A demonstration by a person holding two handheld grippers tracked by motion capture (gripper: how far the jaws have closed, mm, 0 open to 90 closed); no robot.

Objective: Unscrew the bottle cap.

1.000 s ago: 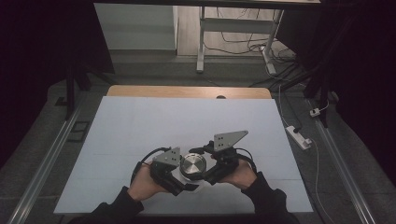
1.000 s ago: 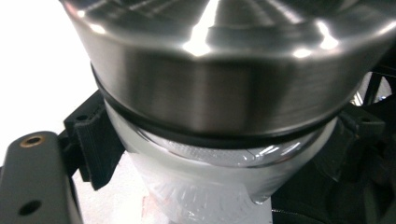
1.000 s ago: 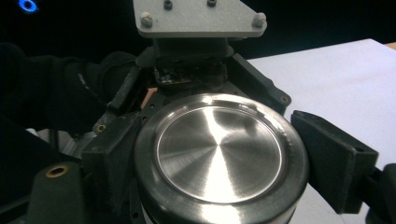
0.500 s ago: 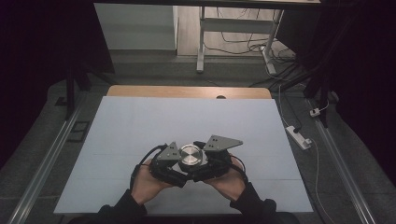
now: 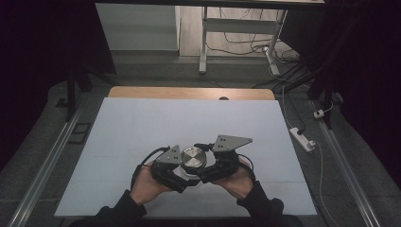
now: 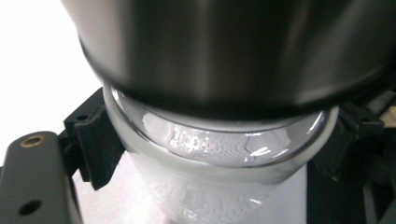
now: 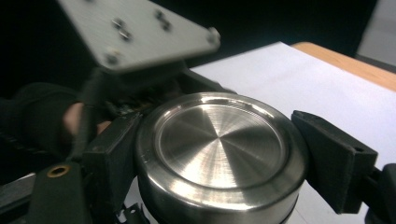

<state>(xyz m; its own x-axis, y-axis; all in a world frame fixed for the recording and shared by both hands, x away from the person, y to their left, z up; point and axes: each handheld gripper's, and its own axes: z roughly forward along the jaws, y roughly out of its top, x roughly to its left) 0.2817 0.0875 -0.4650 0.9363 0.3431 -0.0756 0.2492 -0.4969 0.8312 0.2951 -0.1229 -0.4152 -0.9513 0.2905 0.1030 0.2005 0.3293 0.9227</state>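
Dim room around a brightly lit white table (image 5: 142, 127) — close views soft, glare on the metal lid (image 7: 219, 140).

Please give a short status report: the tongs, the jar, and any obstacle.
Left tongs shut on glass jar. Right tongs, jaws just closing, shut on metal lid. Table around them bare, nothing in the way.

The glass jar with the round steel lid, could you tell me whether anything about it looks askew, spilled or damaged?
Nothing stands out. The clear glass jar looks intact in the left gripper, its brushed round steel lid sits level in the right gripper, and the white table shows no spill.
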